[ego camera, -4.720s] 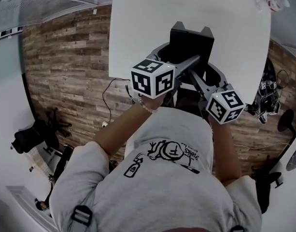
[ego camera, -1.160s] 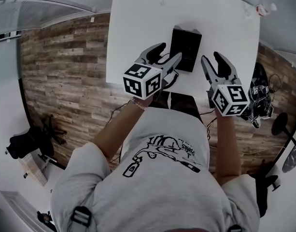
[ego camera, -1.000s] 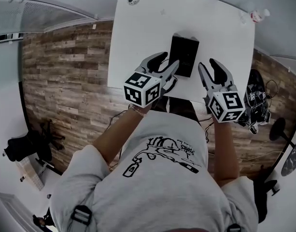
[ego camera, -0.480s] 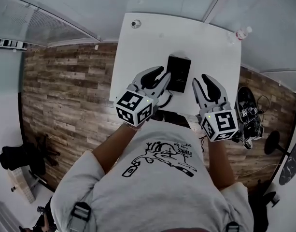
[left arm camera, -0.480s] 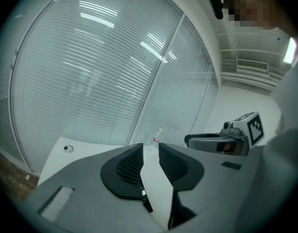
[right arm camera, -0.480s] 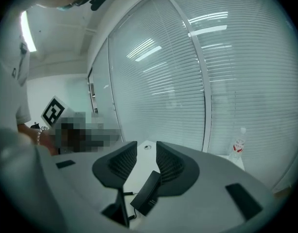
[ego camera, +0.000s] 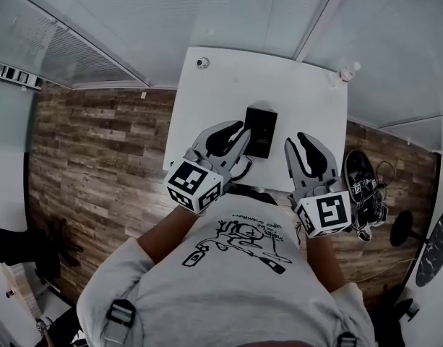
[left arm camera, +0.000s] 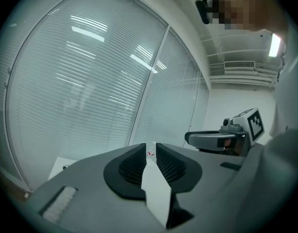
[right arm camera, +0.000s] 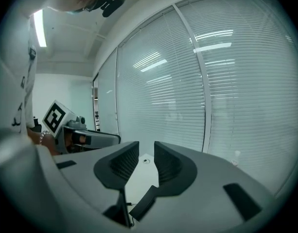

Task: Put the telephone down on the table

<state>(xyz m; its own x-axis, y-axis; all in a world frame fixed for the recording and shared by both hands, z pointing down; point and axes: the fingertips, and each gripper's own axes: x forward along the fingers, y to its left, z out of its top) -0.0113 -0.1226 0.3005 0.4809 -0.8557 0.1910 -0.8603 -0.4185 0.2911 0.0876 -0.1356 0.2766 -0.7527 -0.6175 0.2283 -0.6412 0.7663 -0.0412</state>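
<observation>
The black telephone (ego camera: pixel 260 131) lies flat on the white table (ego camera: pixel 207 92), near its front edge. Both grippers hang in the air on my side of it, apart from it. My left gripper (ego camera: pixel 239 132) is to the telephone's left, its jaws closing to a narrow gap with nothing between them (left arm camera: pixel 150 147). My right gripper (ego camera: pixel 297 142) is to the telephone's right, its jaws also closing on nothing, with a slightly wider gap (right arm camera: pixel 146 147). In the right gripper view a dark slab (right arm camera: pixel 141 205), likely the telephone, shows low between the jaws.
A small round object (ego camera: pixel 201 62) sits at the table's far left corner and a small bottle (ego camera: pixel 345 73) at its far right corner. Window blinds (left arm camera: pixel 90 81) rise behind the table. Cables and dark gear (ego camera: pixel 366 186) lie on the wooden floor at the right.
Both grippers have risen away from the table and their jaws have narrowed from wide open. The telephone stays where it lay on the table, which now looks smaller and farther.
</observation>
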